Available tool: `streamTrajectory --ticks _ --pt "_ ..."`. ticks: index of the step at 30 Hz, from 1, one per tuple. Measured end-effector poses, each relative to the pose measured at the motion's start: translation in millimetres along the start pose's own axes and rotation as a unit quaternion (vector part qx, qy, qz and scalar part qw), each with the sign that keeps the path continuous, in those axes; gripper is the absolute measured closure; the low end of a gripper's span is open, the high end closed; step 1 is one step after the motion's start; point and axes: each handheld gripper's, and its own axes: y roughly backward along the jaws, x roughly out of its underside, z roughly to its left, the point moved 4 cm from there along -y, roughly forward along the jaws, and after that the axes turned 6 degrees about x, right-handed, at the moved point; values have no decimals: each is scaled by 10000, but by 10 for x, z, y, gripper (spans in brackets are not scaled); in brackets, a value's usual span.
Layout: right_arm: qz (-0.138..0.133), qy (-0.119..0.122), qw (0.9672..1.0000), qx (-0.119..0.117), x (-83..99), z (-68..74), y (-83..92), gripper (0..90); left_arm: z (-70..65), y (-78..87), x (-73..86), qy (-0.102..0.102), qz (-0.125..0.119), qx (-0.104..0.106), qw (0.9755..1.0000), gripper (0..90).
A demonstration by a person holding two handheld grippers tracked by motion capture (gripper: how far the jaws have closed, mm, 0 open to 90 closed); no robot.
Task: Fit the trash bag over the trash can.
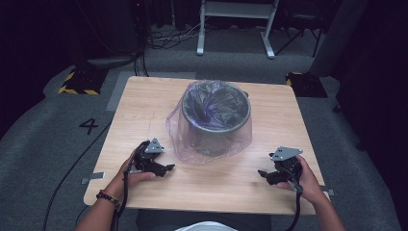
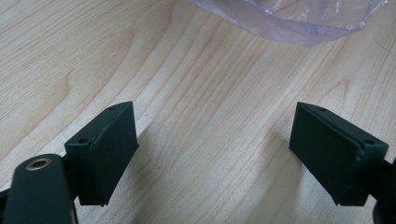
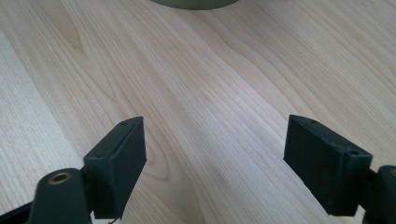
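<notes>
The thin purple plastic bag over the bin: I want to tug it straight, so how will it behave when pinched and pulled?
The thin purple plastic bag is crumpled and drapes loosely onto the wooden table, so it is probably floppy and very light. Its glossy film may slip between jaws. Pulling hard could drag or tip the round dark green bin, which looks empty.

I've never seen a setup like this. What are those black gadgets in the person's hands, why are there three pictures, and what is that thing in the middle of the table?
A person holds a hand-held clamp in each hand: the left gripper and the right gripper. Both are open and hold nothing. The high view looks down from above on the wooden table. The other two pictures come from small cameras riding on each gripper, looking out between its two black jaws at the wood. In the middle stands a green bin with a thin purple plastic bag draped inside it and down over its outside.
</notes>
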Motion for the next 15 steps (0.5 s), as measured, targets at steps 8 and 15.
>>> streamTrajectory --ticks 8,15 --pt "-80 -223 9996 141 157 -79 33 214 0 0 0 -1 0 1 10000 149" --pt "-145 -424 9988 177 286 -131 70 214 0 0 0 0 0 -1 10000 149"
